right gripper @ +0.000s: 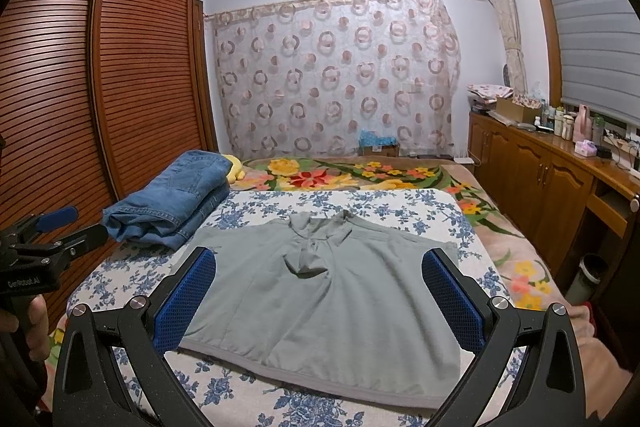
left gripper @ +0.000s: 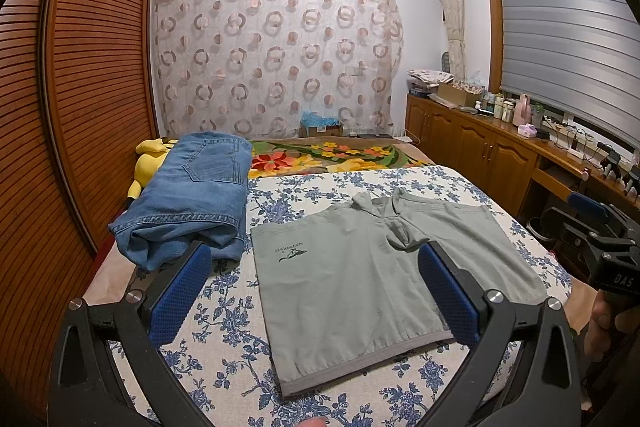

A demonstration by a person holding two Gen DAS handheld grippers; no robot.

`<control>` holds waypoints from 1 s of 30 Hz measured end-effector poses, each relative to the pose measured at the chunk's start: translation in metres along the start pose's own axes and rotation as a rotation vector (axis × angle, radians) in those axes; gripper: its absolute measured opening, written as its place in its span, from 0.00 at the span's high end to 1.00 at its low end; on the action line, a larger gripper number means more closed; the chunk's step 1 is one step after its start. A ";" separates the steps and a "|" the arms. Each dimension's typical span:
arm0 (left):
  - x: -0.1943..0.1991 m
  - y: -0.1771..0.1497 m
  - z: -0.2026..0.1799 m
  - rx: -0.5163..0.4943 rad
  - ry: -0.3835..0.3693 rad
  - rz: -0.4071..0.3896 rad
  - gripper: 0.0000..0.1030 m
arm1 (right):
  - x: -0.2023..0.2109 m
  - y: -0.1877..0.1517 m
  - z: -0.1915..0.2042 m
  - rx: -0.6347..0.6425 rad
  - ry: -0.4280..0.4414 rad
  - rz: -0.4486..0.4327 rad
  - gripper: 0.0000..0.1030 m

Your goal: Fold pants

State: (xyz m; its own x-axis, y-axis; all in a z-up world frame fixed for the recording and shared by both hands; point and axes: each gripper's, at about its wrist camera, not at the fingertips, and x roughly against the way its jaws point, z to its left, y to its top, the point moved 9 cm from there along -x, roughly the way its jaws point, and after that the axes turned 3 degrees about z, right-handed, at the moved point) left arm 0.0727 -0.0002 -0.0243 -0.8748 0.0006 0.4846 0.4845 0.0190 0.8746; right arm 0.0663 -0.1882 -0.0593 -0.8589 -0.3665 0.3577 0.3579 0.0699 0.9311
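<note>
Grey-green shorts (left gripper: 360, 275) lie spread flat on the blue floral bedsheet (left gripper: 224, 311), waistband near me, a small dark logo on one leg. They also show in the right wrist view (right gripper: 332, 295). My left gripper (left gripper: 314, 259) is open and empty, hovering above the near left part of the shorts. My right gripper (right gripper: 318, 267) is open and empty, hovering above the shorts' near edge. Each gripper shows at the side of the other's view, the right one (left gripper: 600, 227) and the left one (right gripper: 52, 227).
Folded blue jeans (left gripper: 192, 195) lie at the bed's far left, beside a yellow plush toy (left gripper: 150, 159). A flowered blanket (left gripper: 332, 155) covers the far end. A slatted wardrobe (left gripper: 80, 87) stands on the left, a wooden cabinet (left gripper: 480, 147) with bottles on the right.
</note>
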 end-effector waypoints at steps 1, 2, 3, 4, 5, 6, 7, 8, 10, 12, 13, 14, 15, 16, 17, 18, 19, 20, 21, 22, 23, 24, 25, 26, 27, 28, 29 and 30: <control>0.000 0.000 0.000 0.000 0.000 0.000 0.00 | 0.000 0.000 0.000 0.000 0.001 -0.001 0.00; 0.000 0.000 0.000 0.000 -0.002 0.000 0.00 | 0.000 0.000 0.000 0.000 0.001 -0.001 0.00; 0.000 0.000 0.000 0.000 0.001 -0.001 0.00 | 0.000 0.000 0.000 0.000 0.000 -0.002 0.00; 0.000 0.000 0.000 -0.001 0.000 -0.001 0.00 | 0.000 0.000 0.000 0.000 0.001 -0.001 0.00; 0.000 0.000 0.000 -0.001 -0.001 0.000 0.00 | 0.000 0.000 0.000 -0.001 0.002 -0.001 0.00; 0.000 0.000 0.000 0.000 0.000 -0.001 0.00 | 0.000 0.000 0.000 0.000 0.001 -0.002 0.00; 0.000 0.000 0.000 0.000 0.000 -0.001 0.00 | 0.000 0.000 0.000 0.001 0.001 -0.003 0.00; 0.000 -0.001 0.000 0.000 -0.001 -0.001 0.00 | -0.001 0.001 0.000 0.001 0.002 -0.003 0.00; 0.000 0.000 0.000 -0.001 -0.001 -0.002 0.00 | 0.000 0.000 0.000 0.001 0.002 -0.003 0.00; 0.000 -0.001 0.000 -0.001 -0.001 -0.002 0.00 | 0.000 0.000 0.000 0.002 0.004 -0.004 0.00; 0.000 -0.001 0.000 -0.001 0.000 -0.002 0.00 | 0.000 0.000 0.000 0.002 0.003 -0.004 0.00; 0.000 0.000 0.000 -0.001 0.000 -0.002 0.00 | 0.000 0.000 0.000 0.002 0.004 -0.004 0.00; 0.000 -0.001 0.000 -0.001 -0.001 -0.001 0.00 | 0.000 0.000 0.000 0.001 0.005 -0.003 0.00; 0.000 -0.001 0.000 -0.001 -0.001 -0.002 0.00 | 0.000 0.000 0.000 0.002 0.005 -0.003 0.00; 0.000 -0.001 0.000 -0.001 -0.001 -0.003 0.00 | 0.000 0.000 0.000 0.002 0.005 -0.003 0.00; 0.000 -0.001 0.000 0.000 -0.001 -0.003 0.00 | 0.000 0.000 0.000 0.003 0.005 -0.003 0.00; 0.000 -0.001 0.000 0.000 -0.001 -0.003 0.00 | -0.001 0.000 0.000 0.004 0.005 -0.003 0.00; 0.000 -0.001 0.000 0.001 -0.002 -0.002 0.00 | -0.001 0.000 0.000 0.004 0.006 -0.003 0.00; 0.000 -0.002 0.000 -0.001 -0.001 -0.001 0.00 | -0.001 -0.001 -0.001 0.005 0.006 -0.002 0.00; 0.001 -0.001 -0.002 -0.001 0.000 0.001 0.00 | -0.002 -0.002 -0.001 0.006 0.006 0.001 0.00; 0.003 -0.001 -0.004 0.000 0.001 0.005 0.00 | -0.003 -0.003 -0.002 0.006 0.006 0.004 0.00; 0.004 0.000 -0.005 0.001 0.002 0.011 0.00 | -0.004 -0.004 -0.003 0.007 0.008 0.008 0.00; 0.004 -0.002 -0.006 0.003 0.000 0.017 0.00 | -0.006 -0.006 -0.003 0.007 0.012 0.012 0.00; 0.003 -0.003 -0.006 0.005 0.000 0.024 0.00 | -0.009 -0.008 -0.005 0.005 0.015 0.021 0.00; 0.001 -0.006 -0.005 0.009 0.002 0.036 0.00 | -0.011 -0.010 -0.007 0.002 0.017 0.028 0.00; 0.000 -0.007 -0.004 0.011 0.004 0.044 0.00 | -0.013 -0.011 -0.008 0.000 0.017 0.036 0.00; -0.003 -0.011 -0.003 0.015 0.005 0.057 0.00 | -0.016 -0.012 -0.010 -0.001 0.016 0.042 0.00; -0.006 -0.013 -0.002 0.018 0.004 0.067 0.00 | -0.018 -0.014 -0.012 0.000 0.015 0.049 0.00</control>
State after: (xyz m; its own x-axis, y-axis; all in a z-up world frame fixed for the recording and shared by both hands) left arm 0.0711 -0.0023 -0.0387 -0.8402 -0.0014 0.5422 0.5418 0.0375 0.8397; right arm 0.0809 -0.1934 -0.0791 -0.8347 -0.3765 0.4019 0.3997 0.0880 0.9124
